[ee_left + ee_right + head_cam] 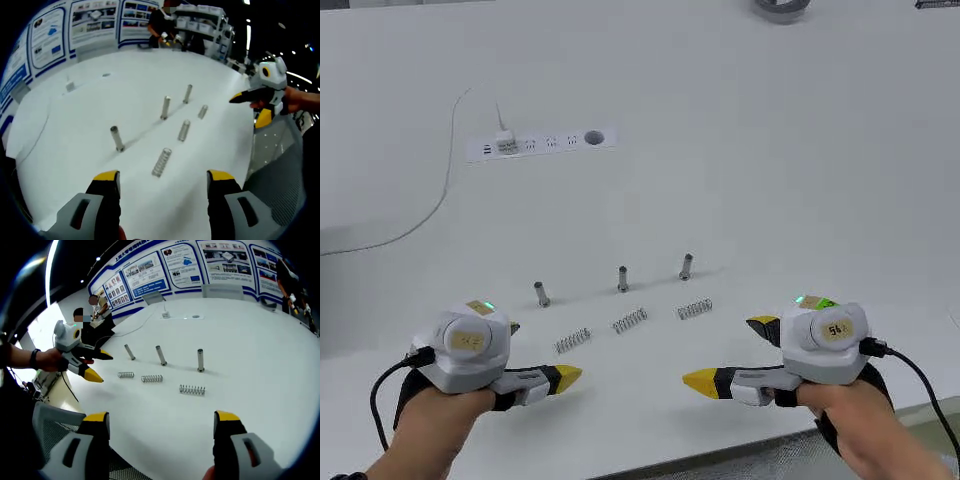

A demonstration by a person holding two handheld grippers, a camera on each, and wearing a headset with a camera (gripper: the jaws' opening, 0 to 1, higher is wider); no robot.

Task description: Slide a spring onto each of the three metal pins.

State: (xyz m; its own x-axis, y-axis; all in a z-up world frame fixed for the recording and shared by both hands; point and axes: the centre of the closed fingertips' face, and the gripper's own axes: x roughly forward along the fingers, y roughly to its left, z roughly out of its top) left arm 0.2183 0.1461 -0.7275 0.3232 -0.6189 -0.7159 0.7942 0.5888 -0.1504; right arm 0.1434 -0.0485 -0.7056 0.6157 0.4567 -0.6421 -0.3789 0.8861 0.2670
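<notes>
Three springs point(630, 320) beside three upright pins point(623, 279), left gripper point(162, 176) released, right gripper point(162, 417) released

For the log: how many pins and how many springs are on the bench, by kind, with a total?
Metal pins, upright: 3
Springs, lying loose: 3
Total: 6
</notes>
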